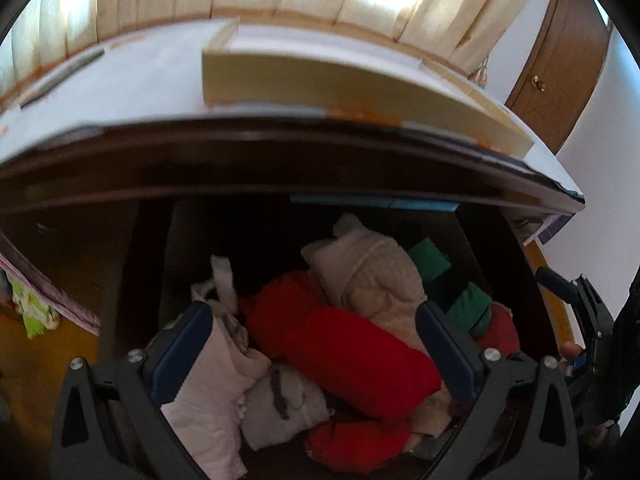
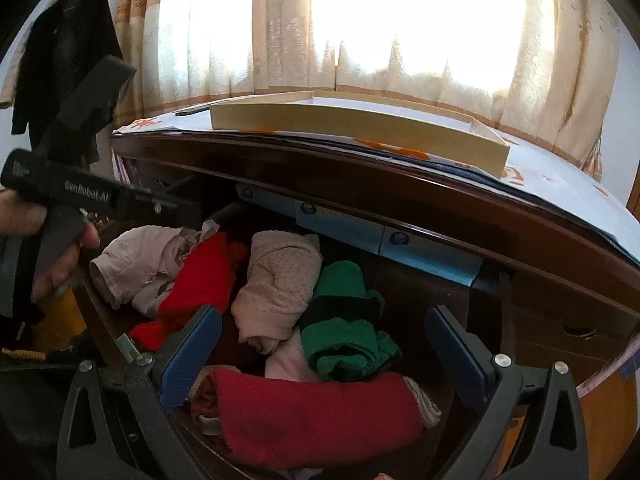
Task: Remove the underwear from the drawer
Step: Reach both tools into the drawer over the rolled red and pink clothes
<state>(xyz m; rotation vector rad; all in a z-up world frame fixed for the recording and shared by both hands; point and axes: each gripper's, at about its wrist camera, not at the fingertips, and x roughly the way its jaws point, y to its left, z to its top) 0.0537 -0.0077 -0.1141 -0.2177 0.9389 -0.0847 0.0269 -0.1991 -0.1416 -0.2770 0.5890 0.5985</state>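
both hand-held grippers hang over the open drawer (image 2: 476, 292) with their blue-padded jaws spread wide and nothing between them: the right hand-held gripper (image 2: 324, 352) above a dark red roll (image 2: 312, 412), the left hand-held gripper (image 1: 316, 352) above a bright red roll (image 1: 344, 344) and a pale pink bundle (image 1: 208, 400). the lower ends of both grippers are cut off by the frame.

the underwear lies rolled and piled in the drawer. the dark red roll sits at the front edge, its long axis running side to side along that edge. behind it a green and black piece (image 2: 344, 320) and a dotted cream roll (image 2: 276, 284) point front to back. toward the left side lie another red piece (image 2: 200, 276) and a pale pink one (image 2: 132, 264).

in the right wrist view the left gripper's black body (image 2: 88, 196) reads "genrobot.ai", held by a hand (image 2: 52, 248) that is blurred and partly cropped.

the drawer's back is lost in shadow under the table (image 2: 360, 184). blue boxes (image 2: 420, 252) there bear round logos too small to read. on the table stands a shallow cream tray (image 2: 360, 124), with bright curtains (image 2: 400, 32) beyond.
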